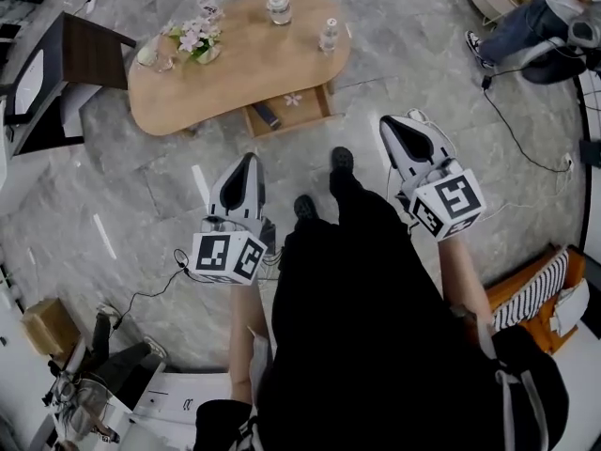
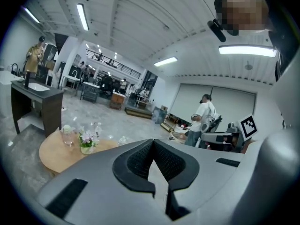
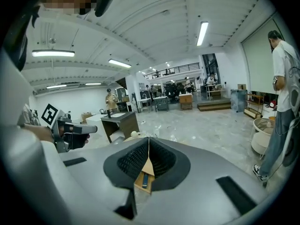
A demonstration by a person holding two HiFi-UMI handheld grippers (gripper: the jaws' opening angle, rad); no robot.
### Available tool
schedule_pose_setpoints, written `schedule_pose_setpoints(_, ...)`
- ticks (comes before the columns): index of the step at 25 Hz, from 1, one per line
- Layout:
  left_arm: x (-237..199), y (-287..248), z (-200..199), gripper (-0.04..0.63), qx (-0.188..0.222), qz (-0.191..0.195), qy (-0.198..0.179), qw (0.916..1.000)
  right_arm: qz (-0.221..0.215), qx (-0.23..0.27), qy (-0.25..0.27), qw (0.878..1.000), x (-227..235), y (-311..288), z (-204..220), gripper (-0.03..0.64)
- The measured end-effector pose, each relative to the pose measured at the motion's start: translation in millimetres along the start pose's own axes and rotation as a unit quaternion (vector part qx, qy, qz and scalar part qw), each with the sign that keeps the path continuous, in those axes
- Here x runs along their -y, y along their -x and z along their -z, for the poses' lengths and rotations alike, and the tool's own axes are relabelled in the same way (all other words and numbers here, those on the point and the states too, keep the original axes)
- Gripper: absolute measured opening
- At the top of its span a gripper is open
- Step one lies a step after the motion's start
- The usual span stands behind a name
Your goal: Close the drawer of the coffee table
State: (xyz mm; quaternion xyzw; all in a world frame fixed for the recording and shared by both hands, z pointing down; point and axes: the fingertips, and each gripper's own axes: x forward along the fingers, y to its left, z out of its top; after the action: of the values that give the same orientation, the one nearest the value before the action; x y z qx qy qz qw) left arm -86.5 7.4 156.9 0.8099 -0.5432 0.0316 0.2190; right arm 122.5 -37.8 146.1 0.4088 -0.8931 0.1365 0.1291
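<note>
Left tongs [image 1: 246,162] and right tongs [image 1: 388,124] both pressed together, empty; drawer [image 1: 287,110] well ahead stands open, push not yet begun.

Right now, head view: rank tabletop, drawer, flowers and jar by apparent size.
1. tabletop
2. drawer, counting only the open part; the rest is hidden under the top
3. flowers
4. jar
All four sit at about the same distance from the camera, so nearness does not skew the order.
</note>
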Motion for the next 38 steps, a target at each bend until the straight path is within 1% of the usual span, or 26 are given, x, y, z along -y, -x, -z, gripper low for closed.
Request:
schedule_pose_setpoints(5,6.7,-37.1,4.4,0.014,-0.015,-0.046,0.006,0.9988,-0.061,-0.026,-0.003,0.998,31.0,-28.5,9.7,0.014)
schedule_pose_setpoints(8,5.4,-57.8,9.6,0.014,-0.022,-0.065,0.011,0.9976,-0.092,-0.046,-0.001,0.995,43.3,-48.7,21.1,0.014)
schedule_pose_setpoints(12,0.6,-79.4,19.8,0.014,-0.032,-0.075,0.021,0.9965,-0.111,-0.065,-0.002,0.992,53.3,-72.6,36.2,0.014)
schedule_pose_setpoints(14,-5.3,-87.7,27.0,0.014,-0.039,-0.076,0.016,0.9962,-0.115,-0.069,-0.003,0.991,54.8,-84.2,43.8,0.014)
schedule_pose_setpoints(17,-25.6,-96.5,39.1,0.014,-0.052,-0.085,0.002,0.9950,-0.112,-0.080,-0.003,0.990,54.3,-104.3,60.0,0.014)
schedule_pose_setpoints(20,-58.1,-102.0,54.2,0.014,-0.060,-0.094,0.009,0.9937,-0.110,-0.088,-0.002,0.990,52.3,-129.0,78.0,0.014)
schedule_pose_setpoints(23,-91.4,-110.8,77.8,0.014,-0.069,-0.088,0.018,0.9935,-0.104,-0.090,0.001,0.990,51.4,-150.8,100.8,0.014)
schedule_pose_setpoints(27,-125.5,-122.6,116.6,0.014,-0.095,-0.077,0.016,0.9924,-0.095,-0.126,0.024,0.987,50.0,-172.6,144.2,0.014)
schedule_pose_setpoints(31,-169.6,-140.4,154.0,0.014,-0.124,-0.068,-0.007,0.9900,-0.067,-0.154,0.037,0.985,55.6,-198.6,188.5,0.014)
schedule_pose_setpoints(35,-216.6,-151.7,208.5,0.014,-0.157,-0.068,-0.013,0.9852,-0.048,-0.192,0.051,0.979,62.9,-223.7,249.0,0.014)
schedule_pose_setpoints(38,-246.8,-154.1,251.4,0.014,-0.181,-0.073,-0.013,0.9807,-0.030,-0.224,0.040,0.973,70.3,-239.2,292.7,0.014)
